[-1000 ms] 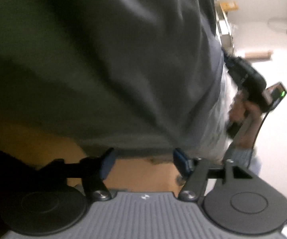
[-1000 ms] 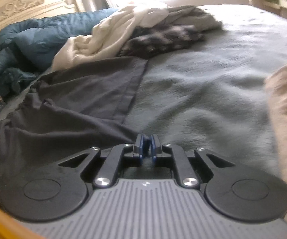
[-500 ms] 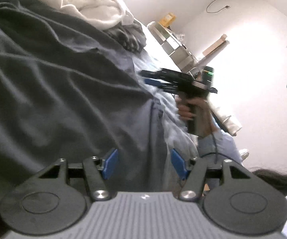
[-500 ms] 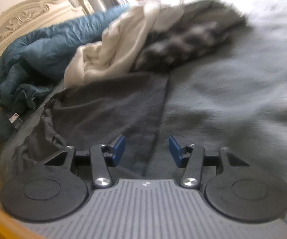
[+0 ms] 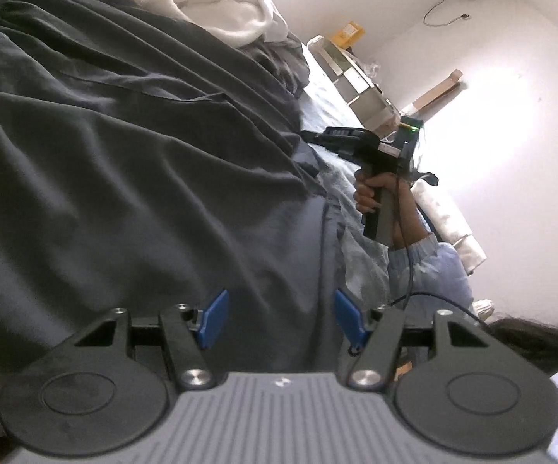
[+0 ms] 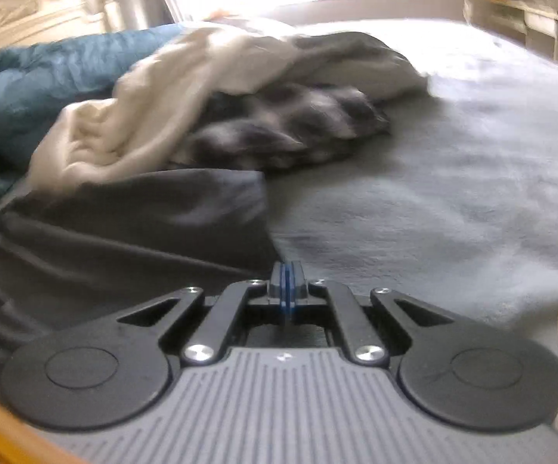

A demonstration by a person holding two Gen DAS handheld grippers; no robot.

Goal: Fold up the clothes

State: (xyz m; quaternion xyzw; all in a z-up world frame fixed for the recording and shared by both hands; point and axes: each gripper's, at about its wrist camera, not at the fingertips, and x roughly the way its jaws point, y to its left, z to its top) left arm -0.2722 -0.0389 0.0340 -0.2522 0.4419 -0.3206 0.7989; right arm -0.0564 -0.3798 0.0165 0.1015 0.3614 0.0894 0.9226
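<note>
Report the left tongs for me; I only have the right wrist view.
Observer: The left tongs are open, with the blue pads wide apart.
Operator: Say what lies under them.
Observer: The dark grey garment, wrinkled. One of its seams runs up between the pads.
Operator: Describe my right tongs from that side.
Observer: The right tongs point at the garment's far edge, gripped by the handle in the right hand. I cannot tell whether they pinch cloth.
</note>
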